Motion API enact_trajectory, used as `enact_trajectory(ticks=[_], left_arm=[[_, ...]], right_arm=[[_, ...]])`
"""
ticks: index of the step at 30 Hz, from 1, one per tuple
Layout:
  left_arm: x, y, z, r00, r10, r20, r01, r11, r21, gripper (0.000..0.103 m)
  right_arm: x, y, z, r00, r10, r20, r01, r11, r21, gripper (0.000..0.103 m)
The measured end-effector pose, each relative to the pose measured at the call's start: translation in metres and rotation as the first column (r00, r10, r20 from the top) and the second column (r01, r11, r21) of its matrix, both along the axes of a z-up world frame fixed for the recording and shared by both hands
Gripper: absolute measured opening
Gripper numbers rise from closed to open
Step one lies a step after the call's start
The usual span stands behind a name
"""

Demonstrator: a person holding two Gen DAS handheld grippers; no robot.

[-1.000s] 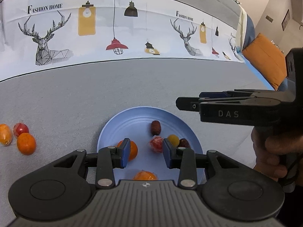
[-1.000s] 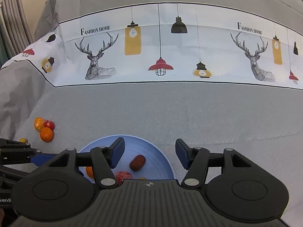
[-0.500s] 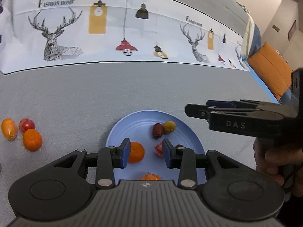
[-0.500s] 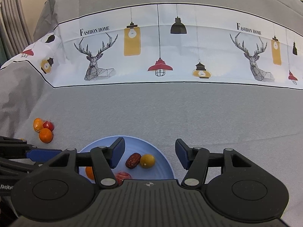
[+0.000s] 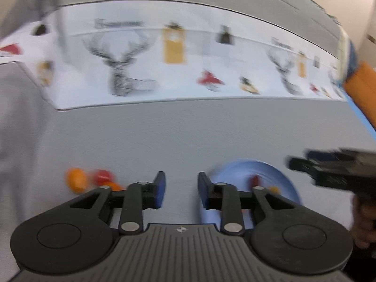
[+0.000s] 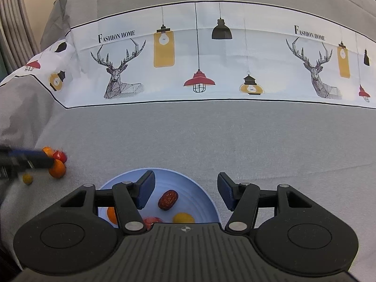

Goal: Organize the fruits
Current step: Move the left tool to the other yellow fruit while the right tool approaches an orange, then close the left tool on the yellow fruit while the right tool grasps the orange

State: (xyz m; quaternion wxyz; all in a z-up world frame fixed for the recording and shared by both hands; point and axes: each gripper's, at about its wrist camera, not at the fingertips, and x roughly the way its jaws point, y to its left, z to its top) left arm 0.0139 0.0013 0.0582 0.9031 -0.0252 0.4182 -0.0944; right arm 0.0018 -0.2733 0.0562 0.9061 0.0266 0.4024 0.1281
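Having just narrowed, left tongs (image 5: 181, 189) empty over cloth (image 5: 188, 138); right tongs (image 6: 185, 188) wide above plate (image 6: 164, 170)

You are looking at a grey bedspread (image 6: 211, 136) that fills most of both views. Across its far part runs a white printed band (image 6: 235, 51), with 2 deer heads, hanging lamps and the words "FASHION HOME". Left of the band, at the picture's edge, hangs a grey curtain (image 6: 14, 21). Right of the band, in the blurred left wrist view, lies an orange cushion (image 5: 363, 87).

Even light, left view motion-blurred
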Motion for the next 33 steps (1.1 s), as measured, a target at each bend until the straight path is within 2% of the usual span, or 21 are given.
enact_trajectory(ticks=[3,5,6,8,10,11,12,15,21,26,28,29,33], left_arm=[[0.011,0.047,0.004,0.994,0.099,-0.039,-0.098,0.995,0.034,0.013],[0.014,0.080,-0.003,0.980,0.180,-0.085,-0.176,0.983,0.050,0.012],[0.016,0.100,-0.013,0.956,0.252,-0.147,-0.251,0.968,0.026,0.012],[0.020,0.122,-0.026,0.919,0.307,-0.248,-0.325,0.945,-0.033,0.012],[0.023,0.125,-0.032,0.905,0.330,-0.268,-0.335,0.942,0.029,0.021],[0.024,0.126,-0.035,0.893,0.349,-0.283,-0.345,0.936,0.065,0.030],[0.026,0.129,-0.038,0.880,0.370,-0.299,-0.362,0.929,0.084,0.033],[0.028,0.137,-0.045,0.855,0.398,-0.332,-0.397,0.915,0.075,0.033],[0.031,0.135,-0.057,0.838,0.410,-0.361,-0.394,0.911,0.121,0.033],[0.035,0.125,-0.060,0.846,0.400,-0.352,-0.366,0.916,0.161,0.033],[0.036,0.123,-0.062,0.849,0.398,-0.349,-0.355,0.917,0.183,0.030],[0.036,0.124,-0.063,0.848,0.401,-0.346,-0.356,0.916,0.188,0.025],[0.034,0.127,-0.059,0.850,0.409,-0.333,-0.378,0.912,0.157,0.025]], right_arm=[[-0.001,0.002,0.002,1.000,0.013,0.009,-0.013,1.000,0.013,0.061],[-0.001,0.004,0.004,1.000,0.022,0.009,-0.023,0.999,0.024,0.059],[-0.001,0.005,0.004,1.000,0.027,0.008,-0.027,0.999,0.029,0.057],[0.000,0.008,0.005,0.999,0.034,0.011,-0.034,0.999,0.035,0.057],[0.001,0.011,0.006,0.999,0.037,0.012,-0.038,0.998,0.043,0.057],[0.001,0.012,0.007,0.999,0.040,0.011,-0.040,0.998,0.047,0.057],[0.001,0.014,0.007,0.999,0.045,0.011,-0.045,0.998,0.050,0.057],[0.001,0.020,0.007,0.998,0.066,0.012,-0.066,0.997,0.049,0.057],[-0.001,0.032,0.009,0.995,0.103,0.011,-0.103,0.993,0.054,0.057],[-0.004,0.055,0.013,0.990,0.140,0.026,-0.142,0.988,0.064,0.057],[-0.004,0.068,0.014,0.986,0.162,0.026,-0.163,0.984,0.075,0.057],[-0.004,0.075,0.014,0.984,0.175,0.027,-0.177,0.981,0.080,0.057],[-0.006,0.108,0.013,0.972,0.233,0.038,-0.236,0.966,0.104,0.057]])
